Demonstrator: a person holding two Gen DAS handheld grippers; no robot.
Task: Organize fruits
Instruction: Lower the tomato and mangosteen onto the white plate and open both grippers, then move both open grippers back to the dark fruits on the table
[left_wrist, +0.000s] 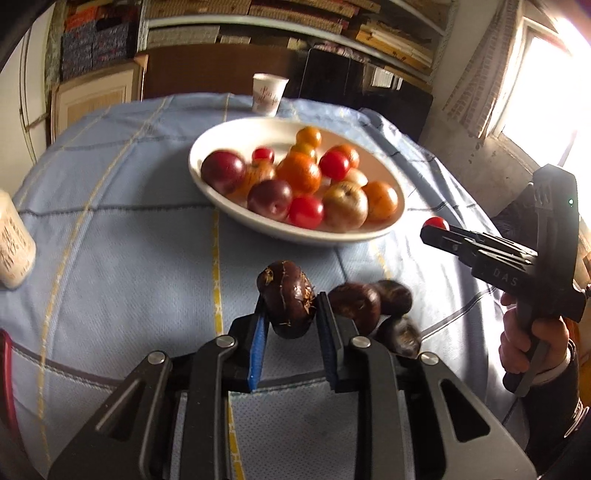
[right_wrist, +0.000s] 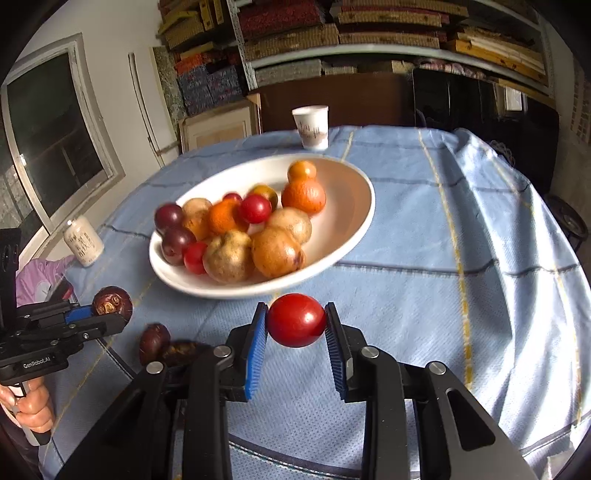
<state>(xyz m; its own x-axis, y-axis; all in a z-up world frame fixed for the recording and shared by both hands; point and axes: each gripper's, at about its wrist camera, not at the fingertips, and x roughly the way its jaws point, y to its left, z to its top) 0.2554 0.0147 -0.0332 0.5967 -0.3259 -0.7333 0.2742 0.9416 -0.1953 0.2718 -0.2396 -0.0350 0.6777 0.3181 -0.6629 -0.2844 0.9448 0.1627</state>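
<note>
Red tomato (right_wrist: 296, 319) clamped in our right jaws, dark brown fruit (left_wrist: 288, 299) in left — bowl (left_wrist: 391, 221) just ahead, right nearer.

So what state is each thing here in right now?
Left gripper: shut on a dark chestnut, held clear of the cloth.
Right gripper: shut on a red tomato, held in front of the bowl.
Bowl: upright, heaped with mixed fruit.
Loose chestnuts: lying on the cloth, outside the bowl.
Cup: upright behind the bowl.
Bottle: upright, capped.
</note>
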